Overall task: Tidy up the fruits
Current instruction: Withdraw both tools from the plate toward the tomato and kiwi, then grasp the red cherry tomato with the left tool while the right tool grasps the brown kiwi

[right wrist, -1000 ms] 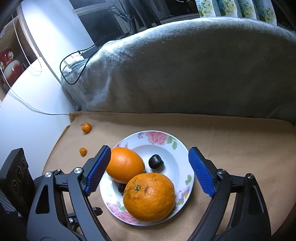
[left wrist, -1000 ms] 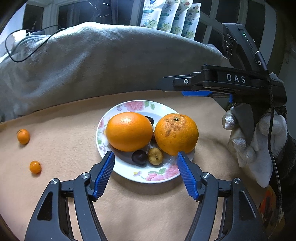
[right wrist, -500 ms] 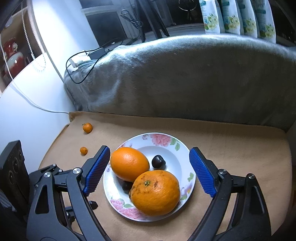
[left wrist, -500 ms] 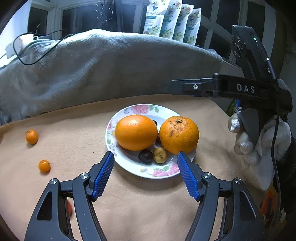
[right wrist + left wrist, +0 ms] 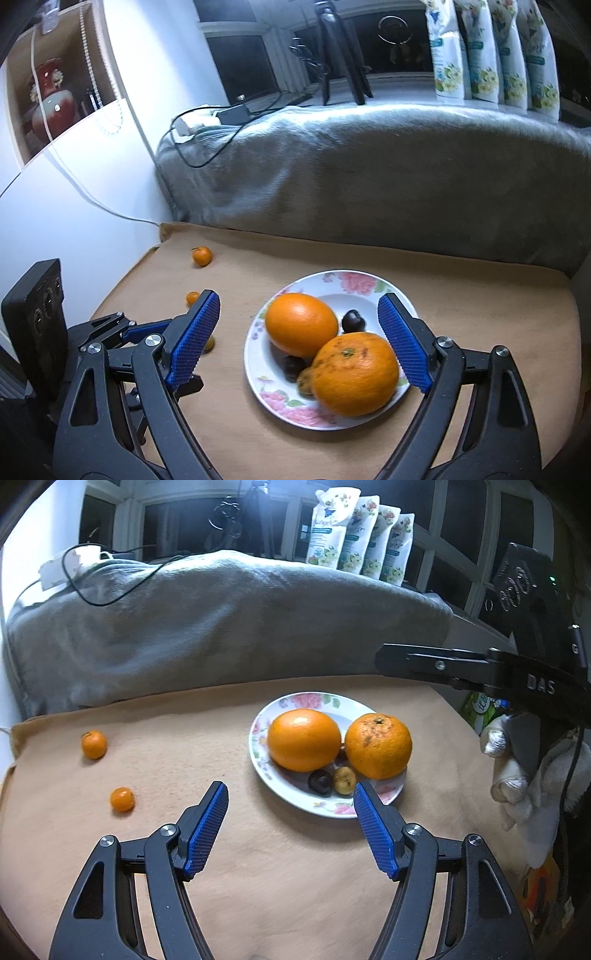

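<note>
Two grippers stand with jaws spread and empty. In the left wrist view the left gripper sits at the bottom centre with its blue pads well apart, only bare tan cloth between them; the tip of its right pad overlaps the near rim of the floral plate in the picture, though contact cannot be judged. In the right wrist view the right gripper is spread wider still, its pads framing the plate without pressing on anything. The plate sits right of centre in the left view and holds a smooth orange, a rougher orange touching it on the right, a dark plum-like fruit and a small brownish fruit at the front. Two small tangerines lie on the cloth at the left of that view, one at mid-left and one lower, well apart from the plate. A gloved hand carries the right gripper at the right edge. Compared with a second ago, both jaw openings are unchanged, but the plate has slid from the centre to the right in the left view and looks farther off, leaving the pads, then flanking it, over cloth; in the right view more of the cloth and grey blanket shows.
</note>
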`<action>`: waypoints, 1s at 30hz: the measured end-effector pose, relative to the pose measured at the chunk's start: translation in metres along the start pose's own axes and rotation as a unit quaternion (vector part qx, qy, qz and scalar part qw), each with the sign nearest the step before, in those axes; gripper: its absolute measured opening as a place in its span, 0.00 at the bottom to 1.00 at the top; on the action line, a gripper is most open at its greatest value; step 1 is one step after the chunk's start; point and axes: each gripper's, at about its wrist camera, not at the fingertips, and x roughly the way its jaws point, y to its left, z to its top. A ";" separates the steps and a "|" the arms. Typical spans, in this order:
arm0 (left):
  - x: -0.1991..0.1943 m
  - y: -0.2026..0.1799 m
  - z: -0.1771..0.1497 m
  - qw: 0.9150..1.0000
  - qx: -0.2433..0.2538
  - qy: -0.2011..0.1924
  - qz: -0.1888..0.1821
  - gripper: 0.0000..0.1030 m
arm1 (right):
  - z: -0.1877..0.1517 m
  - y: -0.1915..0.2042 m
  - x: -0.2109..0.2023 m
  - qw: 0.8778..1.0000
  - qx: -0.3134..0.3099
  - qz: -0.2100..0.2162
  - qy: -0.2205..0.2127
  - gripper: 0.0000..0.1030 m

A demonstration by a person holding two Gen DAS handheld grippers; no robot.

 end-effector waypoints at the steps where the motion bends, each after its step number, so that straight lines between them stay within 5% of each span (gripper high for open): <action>1: -0.002 0.003 -0.001 1.000 -0.002 -0.001 0.002 0.68 | -0.001 0.004 0.000 1.000 -0.005 -0.001 -0.001 0.87; 20: -0.029 0.077 -0.041 0.997 -0.049 0.015 0.051 0.68 | -0.019 0.052 0.015 0.998 -0.036 0.037 0.030 0.87; 30: -0.024 0.094 -0.054 0.997 -0.064 0.032 0.025 0.68 | -0.033 0.082 0.050 0.992 -0.055 0.077 0.083 0.68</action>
